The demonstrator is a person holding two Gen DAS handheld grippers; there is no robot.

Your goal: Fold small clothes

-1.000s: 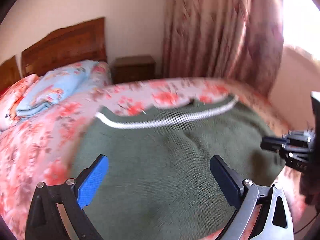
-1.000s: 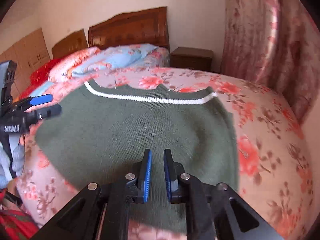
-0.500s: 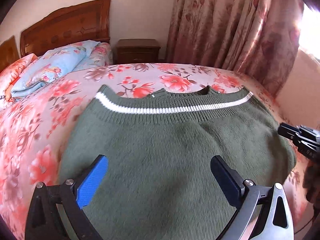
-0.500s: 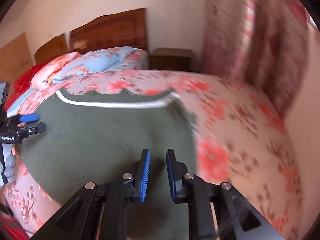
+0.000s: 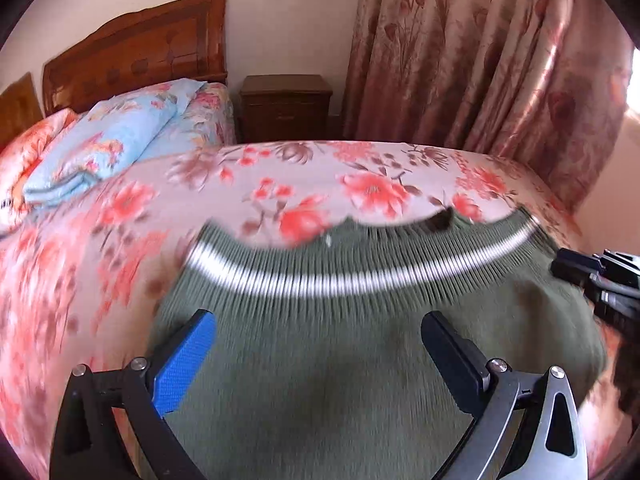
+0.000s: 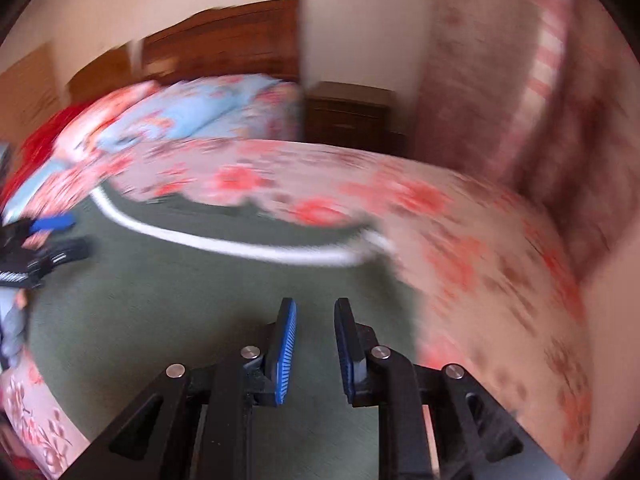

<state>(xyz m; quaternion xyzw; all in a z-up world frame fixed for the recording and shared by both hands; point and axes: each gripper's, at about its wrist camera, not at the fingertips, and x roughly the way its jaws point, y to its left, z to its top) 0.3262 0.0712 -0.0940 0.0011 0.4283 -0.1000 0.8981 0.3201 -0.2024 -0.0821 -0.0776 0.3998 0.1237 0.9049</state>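
A dark green knit sweater with a white stripe near its far ribbed edge lies flat on the floral bedspread. It also shows in the right wrist view. My left gripper is wide open and empty above the sweater's near half. My right gripper hovers over the sweater's right part, jaws a small gap apart with nothing between them. Each gripper shows at the edge of the other's view: the right one, the left one. Both views are motion-blurred.
A blue floral folded quilt and pillows lie by the wooden headboard. A brown nightstand stands beyond the bed. Floral curtains hang at the right. The bed's right edge drops off near the wall.
Both grippers have moved forward over the sweater, so the striped edge sits nearer. The right gripper's jaws have opened slightly wider. The sweater itself looks unmoved.
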